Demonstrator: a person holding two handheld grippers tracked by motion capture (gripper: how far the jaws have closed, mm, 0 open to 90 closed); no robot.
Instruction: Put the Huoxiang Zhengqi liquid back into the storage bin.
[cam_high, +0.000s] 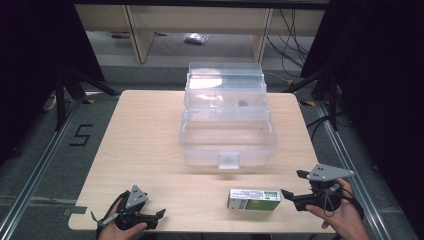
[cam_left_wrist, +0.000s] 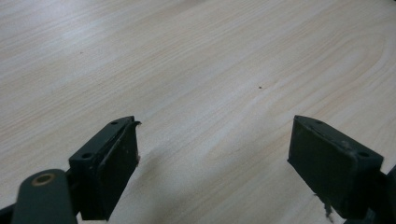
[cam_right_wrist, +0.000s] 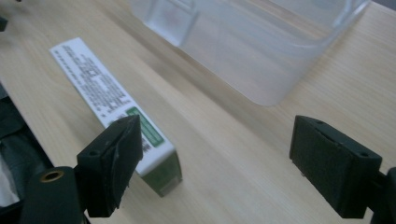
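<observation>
A small white and green carton (cam_high: 253, 199) lies flat near the table's front edge, right of centre. My right gripper (cam_high: 292, 183) hovers just right of it, jaws wide apart and empty, pointing left. In the right gripper view the carton (cam_right_wrist: 107, 88) stretches away beside the left jaw, outside the gap of the right gripper (cam_right_wrist: 215, 158). My left gripper (cam_high: 158, 215) rests at the front left, open. Bare wood lies between the jaws of the left gripper (cam_left_wrist: 215, 154) in its own view.
A clear plastic storage box (cam_high: 227, 145) with its lid raised and an inner tray stands mid-table, behind the carton; its near corner (cam_right_wrist: 266, 70) is close ahead of the right gripper. The light wooden table (cam_high: 145, 140) has dark floor and metal rails around it.
</observation>
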